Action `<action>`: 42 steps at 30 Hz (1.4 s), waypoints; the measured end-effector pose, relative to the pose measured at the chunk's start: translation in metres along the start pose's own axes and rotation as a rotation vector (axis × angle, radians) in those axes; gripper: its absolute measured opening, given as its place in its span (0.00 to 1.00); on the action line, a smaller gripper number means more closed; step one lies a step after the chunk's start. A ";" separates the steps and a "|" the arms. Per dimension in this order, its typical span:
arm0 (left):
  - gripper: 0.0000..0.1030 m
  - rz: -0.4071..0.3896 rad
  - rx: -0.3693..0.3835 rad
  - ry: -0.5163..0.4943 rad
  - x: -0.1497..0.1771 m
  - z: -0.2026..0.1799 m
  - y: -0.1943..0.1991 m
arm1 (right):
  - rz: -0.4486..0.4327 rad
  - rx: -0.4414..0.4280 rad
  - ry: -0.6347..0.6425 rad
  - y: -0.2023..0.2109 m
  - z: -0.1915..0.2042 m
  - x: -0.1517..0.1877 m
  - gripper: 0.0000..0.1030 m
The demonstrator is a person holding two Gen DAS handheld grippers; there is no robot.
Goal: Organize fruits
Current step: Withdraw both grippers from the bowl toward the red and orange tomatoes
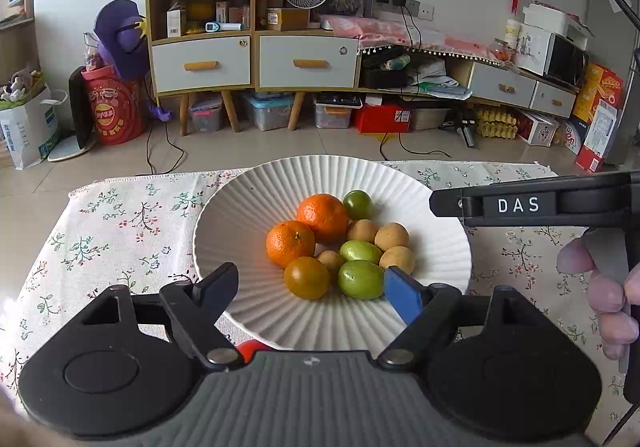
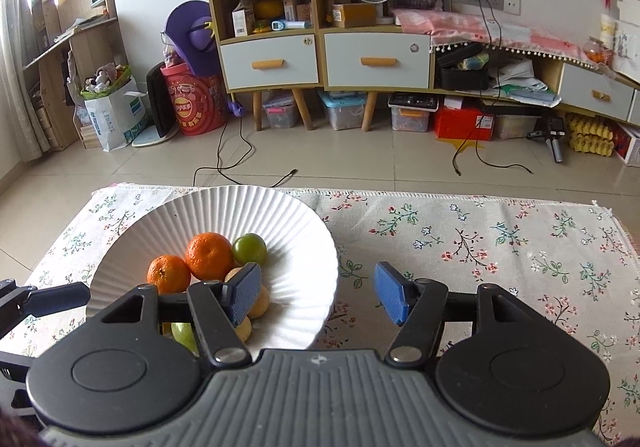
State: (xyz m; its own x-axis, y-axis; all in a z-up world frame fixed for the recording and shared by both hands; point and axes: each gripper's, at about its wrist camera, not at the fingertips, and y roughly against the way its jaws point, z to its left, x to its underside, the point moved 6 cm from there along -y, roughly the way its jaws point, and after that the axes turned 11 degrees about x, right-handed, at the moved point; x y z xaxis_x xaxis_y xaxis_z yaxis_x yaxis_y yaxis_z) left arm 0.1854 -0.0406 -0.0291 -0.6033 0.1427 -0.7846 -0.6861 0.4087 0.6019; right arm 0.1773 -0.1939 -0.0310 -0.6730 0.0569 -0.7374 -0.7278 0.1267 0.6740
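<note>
Floral tablecloth under fruit plate, tiled floor beyond; both grippers' jaws wide, empty.

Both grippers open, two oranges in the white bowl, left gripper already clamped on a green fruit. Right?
Not quite. The left gripper holds nothing: in the left wrist view its jaws stand wide apart over the white bowl, and the green fruit lies loose beside one finger. The rest holds: the right gripper is open too, and two oranges sit in the bowl.
</note>
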 end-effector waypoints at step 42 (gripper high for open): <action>0.96 0.170 -0.042 0.015 0.075 0.044 0.057 | 0.028 -0.163 0.224 0.061 0.034 0.073 0.99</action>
State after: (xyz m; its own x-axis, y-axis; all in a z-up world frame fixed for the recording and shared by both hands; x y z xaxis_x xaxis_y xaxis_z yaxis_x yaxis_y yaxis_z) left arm 0.1190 0.0332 -0.0604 -0.7178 0.1929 -0.6690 -0.5901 0.3414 0.7316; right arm 0.0884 -0.1486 -0.0448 -0.6922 -0.1649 -0.7026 -0.7080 -0.0335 0.7054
